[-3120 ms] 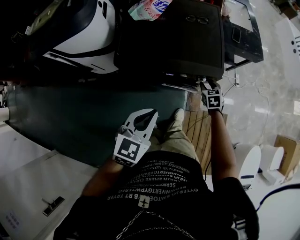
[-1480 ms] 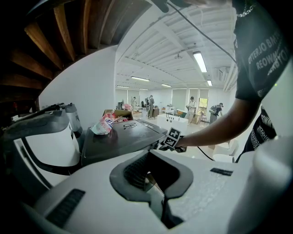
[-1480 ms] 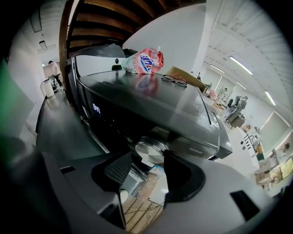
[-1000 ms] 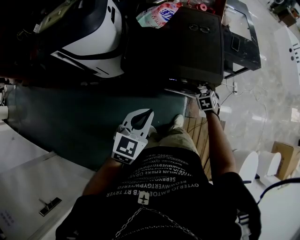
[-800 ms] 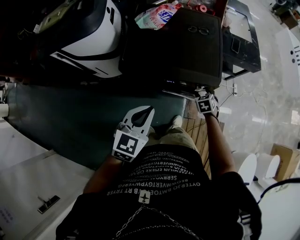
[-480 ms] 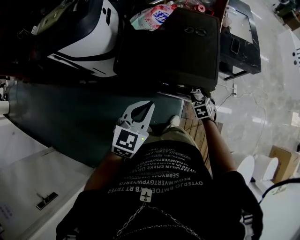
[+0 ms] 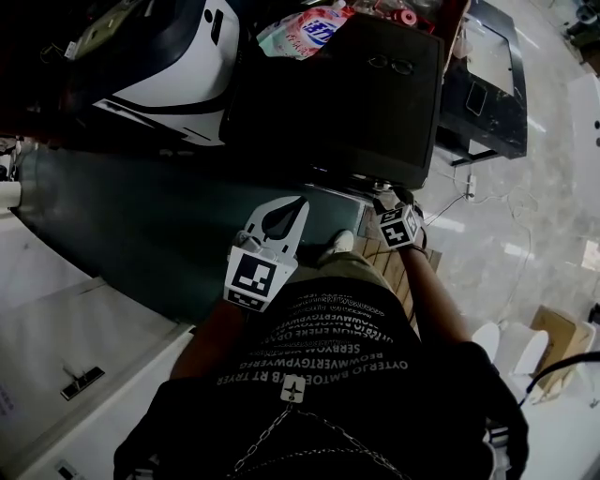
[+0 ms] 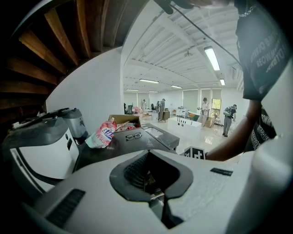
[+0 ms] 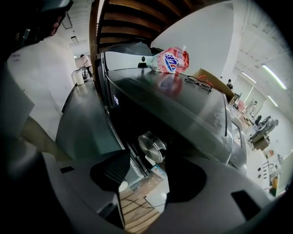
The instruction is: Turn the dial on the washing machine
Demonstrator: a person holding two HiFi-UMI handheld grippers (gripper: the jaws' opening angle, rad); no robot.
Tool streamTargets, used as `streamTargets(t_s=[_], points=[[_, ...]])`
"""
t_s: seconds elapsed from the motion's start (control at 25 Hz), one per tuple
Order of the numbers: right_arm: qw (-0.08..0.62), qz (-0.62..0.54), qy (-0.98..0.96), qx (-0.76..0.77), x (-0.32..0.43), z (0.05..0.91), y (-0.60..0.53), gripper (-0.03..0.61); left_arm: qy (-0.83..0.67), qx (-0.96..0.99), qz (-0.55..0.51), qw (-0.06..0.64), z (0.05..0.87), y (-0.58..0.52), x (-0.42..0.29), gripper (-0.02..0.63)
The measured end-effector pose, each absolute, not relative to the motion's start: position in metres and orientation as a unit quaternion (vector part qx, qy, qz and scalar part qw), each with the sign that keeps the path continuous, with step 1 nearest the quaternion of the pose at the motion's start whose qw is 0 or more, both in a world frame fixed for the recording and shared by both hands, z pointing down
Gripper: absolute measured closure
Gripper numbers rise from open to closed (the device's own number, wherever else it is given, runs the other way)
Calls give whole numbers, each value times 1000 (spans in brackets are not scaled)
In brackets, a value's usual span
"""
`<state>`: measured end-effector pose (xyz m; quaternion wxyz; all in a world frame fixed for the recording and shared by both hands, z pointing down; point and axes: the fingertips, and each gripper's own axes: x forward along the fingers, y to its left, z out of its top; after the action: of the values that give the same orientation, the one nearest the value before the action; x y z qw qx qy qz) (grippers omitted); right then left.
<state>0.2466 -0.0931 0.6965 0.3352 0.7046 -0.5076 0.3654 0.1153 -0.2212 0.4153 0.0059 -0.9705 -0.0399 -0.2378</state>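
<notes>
The black washing machine (image 7: 347, 94) stands ahead of me, and its silver dial (image 9: 152, 145) sits on the front panel under the top's edge. My right gripper (image 7: 385, 197) is at the front right corner of the machine. In the right gripper view its jaws (image 9: 149, 159) stand open, just short of the dial, with nothing between the pads. My left gripper (image 7: 301, 202) hangs over the dark floor mat in front of the machine. Its tips (image 8: 149, 154) are shut together and empty. The head view does not show the dial.
A pink pouch (image 7: 302, 28) and a pair of glasses (image 7: 389, 64) lie on the machine's top. A white appliance (image 7: 178, 66) stands to the left. A dark mat (image 7: 122, 234) and wooden slats (image 7: 394, 267) cover the floor. Several people stand far off in the hall (image 8: 203, 107).
The right gripper has drifted a little left along the machine's front. The left gripper has stayed shut in about the same place.
</notes>
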Motion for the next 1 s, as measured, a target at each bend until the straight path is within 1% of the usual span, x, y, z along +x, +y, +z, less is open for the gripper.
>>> streamTargets(t_s=[0.2, 0.28, 0.48, 0.52, 0.64, 1.0], points=[[340, 362, -525, 691, 246, 695, -92, 344, -20, -971, -239, 0, 414, -212, 115, 607], [347, 345, -532, 692, 244, 688, -95, 357, -16, -971, -240, 6, 412, -209, 114, 607], [365, 307, -555, 682, 232, 677, -110, 354, -4, -968, -251, 13, 411, -211, 107, 607], [366, 307, -556, 680, 231, 678, -112, 347, -2, -967, -254, 14, 412, -212, 105, 607], [367, 309, -549, 684, 233, 681, -111, 357, -3, -966, -257, 19, 410, -212, 104, 607], [340, 356, -515, 702, 242, 689, -100, 341, -9, -969, -247, 19, 406, -226, 83, 607]])
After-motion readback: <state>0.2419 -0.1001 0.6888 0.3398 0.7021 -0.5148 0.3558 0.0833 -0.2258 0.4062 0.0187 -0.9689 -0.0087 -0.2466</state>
